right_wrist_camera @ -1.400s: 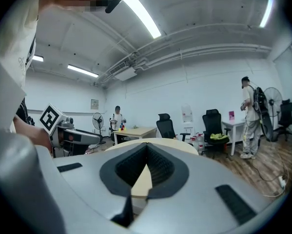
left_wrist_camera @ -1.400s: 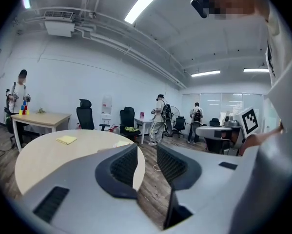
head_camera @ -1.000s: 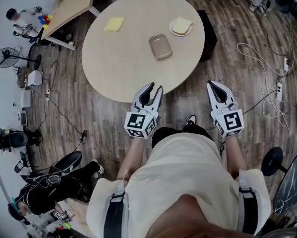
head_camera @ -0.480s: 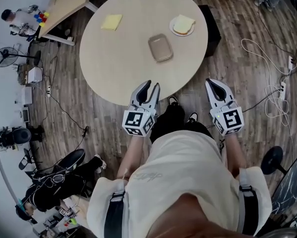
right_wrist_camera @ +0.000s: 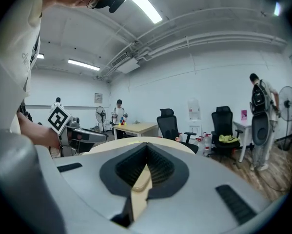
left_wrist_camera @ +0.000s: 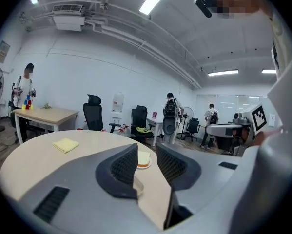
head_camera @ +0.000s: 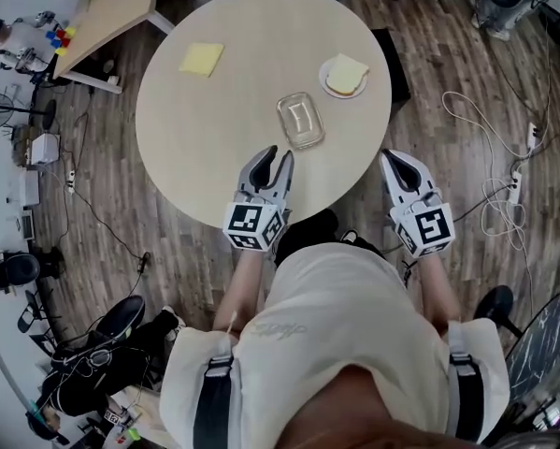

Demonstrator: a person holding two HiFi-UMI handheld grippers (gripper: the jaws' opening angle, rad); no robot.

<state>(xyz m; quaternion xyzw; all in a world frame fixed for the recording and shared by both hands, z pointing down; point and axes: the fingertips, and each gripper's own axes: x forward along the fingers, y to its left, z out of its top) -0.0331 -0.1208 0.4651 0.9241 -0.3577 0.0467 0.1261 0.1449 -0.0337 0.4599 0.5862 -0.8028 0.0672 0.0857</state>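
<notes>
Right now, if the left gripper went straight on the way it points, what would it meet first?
Probably the clear container: it lies just ahead of the left gripper, jaws open, on the round table. Height above it is unclear.

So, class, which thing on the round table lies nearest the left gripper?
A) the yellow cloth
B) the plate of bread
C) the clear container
C: in the head view the clear container sits just ahead of the left gripper, the yellow cloth and the plate of bread farther off.
</notes>
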